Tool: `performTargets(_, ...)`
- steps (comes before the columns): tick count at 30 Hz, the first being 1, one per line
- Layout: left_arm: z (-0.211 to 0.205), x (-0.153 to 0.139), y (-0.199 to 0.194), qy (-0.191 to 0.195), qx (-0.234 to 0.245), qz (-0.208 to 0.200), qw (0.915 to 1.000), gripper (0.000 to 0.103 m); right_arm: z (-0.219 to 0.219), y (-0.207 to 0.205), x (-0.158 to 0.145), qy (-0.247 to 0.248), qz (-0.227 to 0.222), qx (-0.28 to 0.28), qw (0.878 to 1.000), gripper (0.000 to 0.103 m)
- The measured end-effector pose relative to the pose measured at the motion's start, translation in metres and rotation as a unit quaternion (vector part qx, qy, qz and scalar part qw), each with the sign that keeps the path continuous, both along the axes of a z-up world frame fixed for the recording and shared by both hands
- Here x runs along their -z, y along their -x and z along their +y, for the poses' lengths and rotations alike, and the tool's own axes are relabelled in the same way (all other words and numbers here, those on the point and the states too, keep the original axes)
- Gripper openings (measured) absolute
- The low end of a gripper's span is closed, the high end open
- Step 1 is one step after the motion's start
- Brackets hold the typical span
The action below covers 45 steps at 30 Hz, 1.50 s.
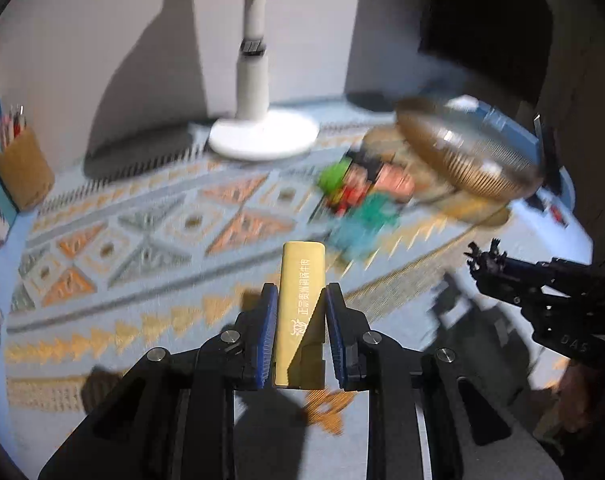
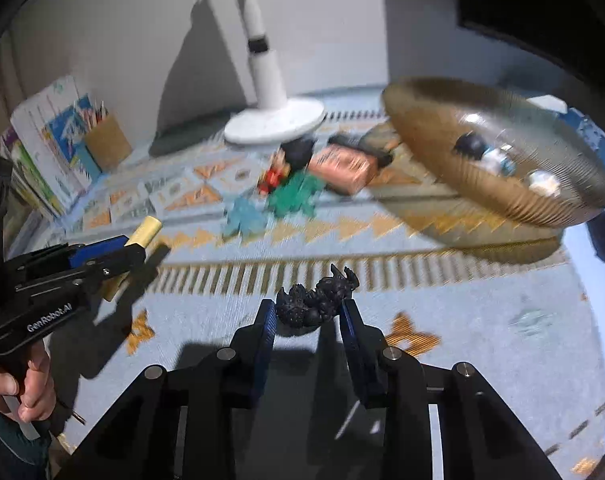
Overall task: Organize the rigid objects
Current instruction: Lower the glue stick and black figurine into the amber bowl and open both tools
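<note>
Now, two things are held at once.
Left gripper [image 1: 298,308]: closed on the gold bar [image 1: 300,300], which stands lengthwise between the blue pads and juts out toward twelve o'clock, off the cloth.
Right gripper [image 2: 308,312]: clamped on the black figurine [image 2: 316,298], pinched sideways at the tips, also clear of the cloth.
Step in hand: both pieces look freshly picked up and ready to carry.
Bowl [image 2: 442,160]: at two o'clock of the right gripper, tilted, with a few small items already inside.
Loose toys [image 2: 294,188]: heaped at twelve o'clock, between lamp base [image 2: 274,126] and bowl, not yet sorted.
Next move: probably a swing toward the bowl, one gripper at a time, high enough to clear its rim, releasing low so nothing bounces out.
Patterned tablecloth [image 1: 142,240]: underneath everything.
</note>
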State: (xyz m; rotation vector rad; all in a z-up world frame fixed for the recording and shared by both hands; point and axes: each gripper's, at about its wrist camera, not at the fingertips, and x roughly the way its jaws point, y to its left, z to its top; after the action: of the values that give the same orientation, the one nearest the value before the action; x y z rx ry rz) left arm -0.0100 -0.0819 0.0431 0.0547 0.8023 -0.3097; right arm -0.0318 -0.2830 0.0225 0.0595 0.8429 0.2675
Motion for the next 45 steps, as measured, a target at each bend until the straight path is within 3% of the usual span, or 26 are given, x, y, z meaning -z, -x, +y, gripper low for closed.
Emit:
performTargets(9,-0.057,-0.094,-0.019,0.049,0.055,-0.081,0.9940,0.021,-0.092,0.006,-0.100,0.001,-0.114,0.093,0.989,0.032)
performTargets(14,-0.113,-0.131,-0.042,0.063,0.096,-0.116,0.9866,0.021,-0.144,-0.012,-0.138,0.008,-0.139,0.158,0.978,0.032)
performTargets(17,-0.146,-0.124,-0.063,0.060,0.117,-0.101,0.9862,0.021,-0.171,-0.035,-0.131,-0.004,-0.114,0.183,0.977,0.032)
performTargets(22,-0.196,-0.073,-0.100,0.042,0.121,-0.036,0.9911,0.021,-0.183,-0.067,-0.087,-0.028,-0.052,0.163,0.985,0.032)
performTargets(26,-0.219,-0.036,-0.117,0.034,0.119,0.007,0.9923,0.021,-0.182,-0.082,-0.057,-0.021,-0.011,0.162,0.986,0.032)
performTargets(32,-0.235,-0.017,-0.125,0.015,0.115,0.019,0.9930,0.021,-0.184,-0.089,-0.040,-0.010,0.011,0.166,0.986,0.032)
performTargets(35,-0.233,-0.017,-0.127,0.014,0.107,0.019,0.9940,0.022,-0.188,-0.089,-0.041,-0.017,0.015,0.167,0.986,0.035)
performTargets(36,-0.231,-0.019,-0.127,0.019,0.108,0.023,0.9937,0.025,-0.190,-0.089,-0.042,-0.020,0.016,0.168,0.985,0.040)
performTargets(37,-0.227,-0.022,-0.126,0.025,0.107,0.025,0.9936,0.040,-0.193,-0.087,-0.046,-0.025,0.013,0.169,0.985,0.044)
performTargets(39,-0.211,-0.038,-0.121,0.045,0.097,0.012,0.9942,0.044,-0.199,-0.076,-0.061,-0.033,-0.012,0.180,0.983,0.058)
performTargets(45,-0.138,-0.096,-0.088,0.118,0.054,-0.056,0.9899,0.048,-0.214,-0.036,-0.104,-0.078,-0.079,0.191,0.975,0.060)
